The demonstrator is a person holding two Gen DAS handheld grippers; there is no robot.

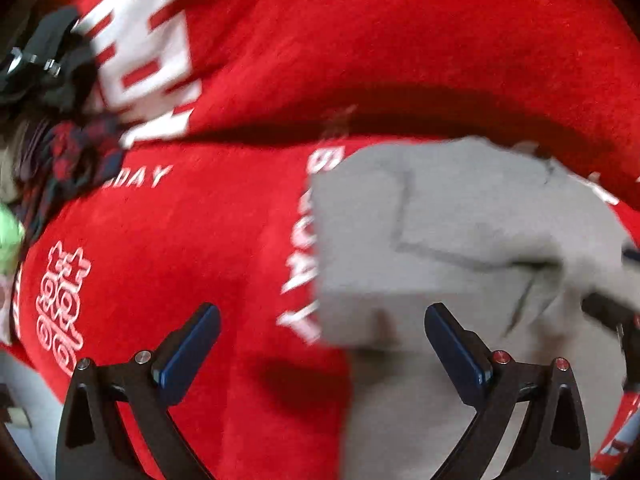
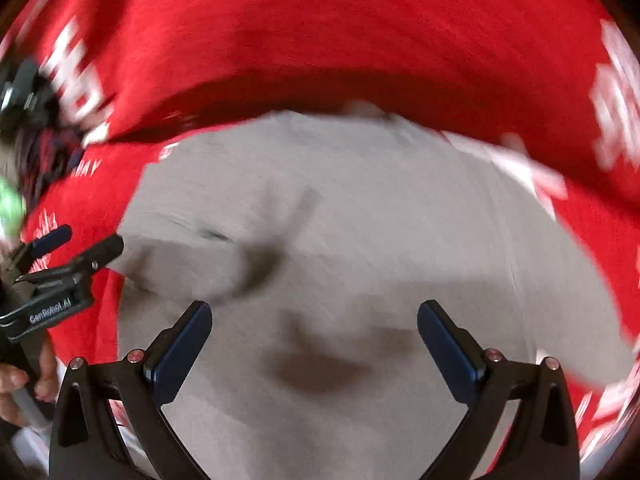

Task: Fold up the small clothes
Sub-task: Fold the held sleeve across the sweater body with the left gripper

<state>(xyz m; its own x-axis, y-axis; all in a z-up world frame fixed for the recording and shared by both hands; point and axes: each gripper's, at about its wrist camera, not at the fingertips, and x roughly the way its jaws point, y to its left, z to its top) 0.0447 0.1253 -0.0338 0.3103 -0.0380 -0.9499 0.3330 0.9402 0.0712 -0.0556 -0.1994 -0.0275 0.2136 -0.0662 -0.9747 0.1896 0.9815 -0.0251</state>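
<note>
A grey garment (image 1: 460, 248) lies partly folded on a red cloth (image 1: 200, 248) with white lettering; it fills the middle of the right wrist view (image 2: 360, 220). My left gripper (image 1: 322, 344) is open and empty, hovering over the garment's left edge. My right gripper (image 2: 314, 340) is open and empty just above the garment's middle. The left gripper also shows at the left of the right wrist view (image 2: 86, 242), beside a folded sleeve (image 2: 188, 268). Both views are motion-blurred.
A dark plaid garment (image 1: 76, 160) and a black clamp-like object (image 1: 44, 60) sit at the far left edge of the red cloth. A green item (image 1: 10, 232) lies beside them. A red backdrop (image 2: 320, 40) rises behind.
</note>
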